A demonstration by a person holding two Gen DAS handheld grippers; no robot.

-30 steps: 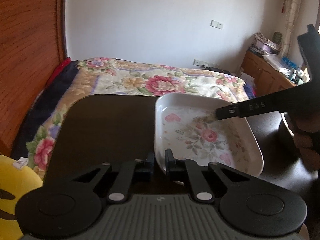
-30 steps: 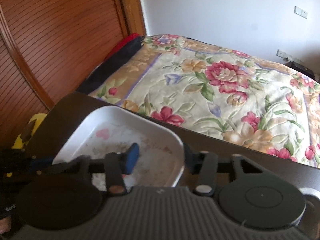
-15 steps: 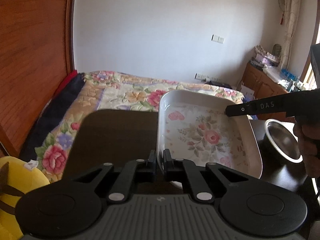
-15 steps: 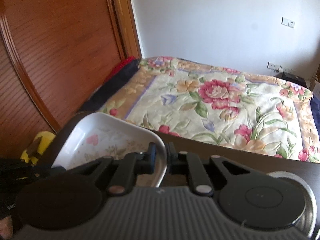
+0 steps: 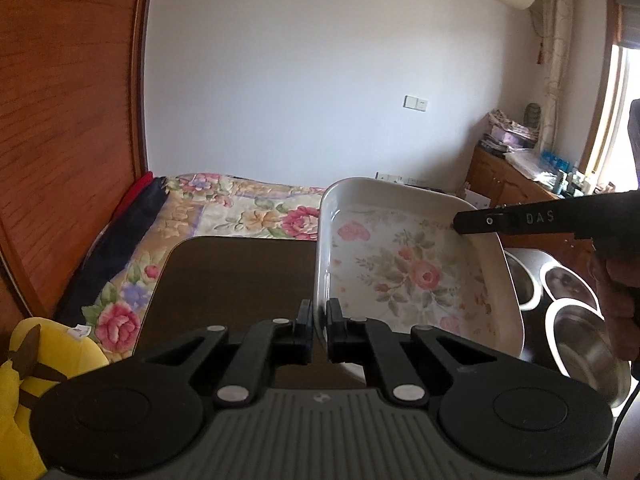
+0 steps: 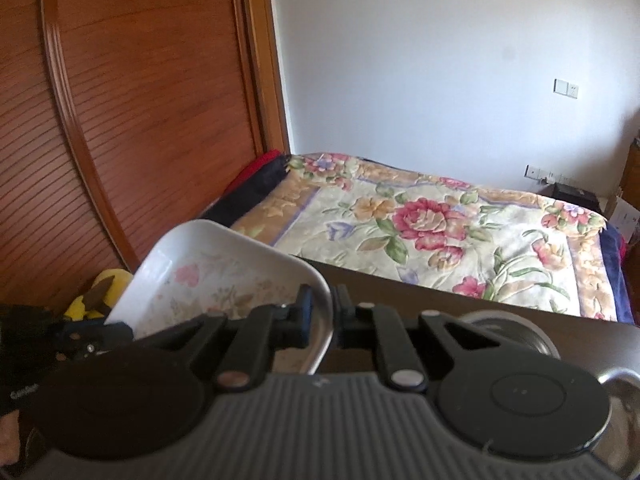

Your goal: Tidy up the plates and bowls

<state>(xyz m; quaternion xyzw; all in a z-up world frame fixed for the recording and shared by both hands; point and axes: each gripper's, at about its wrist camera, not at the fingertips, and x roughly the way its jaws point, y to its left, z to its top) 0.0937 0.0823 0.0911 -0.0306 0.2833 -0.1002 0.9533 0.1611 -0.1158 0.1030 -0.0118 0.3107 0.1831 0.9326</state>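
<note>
The white flowered dish [image 5: 412, 268] is up in the air above the dark table [image 5: 232, 276]. The left gripper [image 5: 319, 330] pinches the dish's near edge, one finger on each side of the rim. The right gripper [image 6: 323, 318] pinches the other edge the same way. Three shiny metal bowls [image 5: 588, 344] sit on the table beside the dish.
</note>
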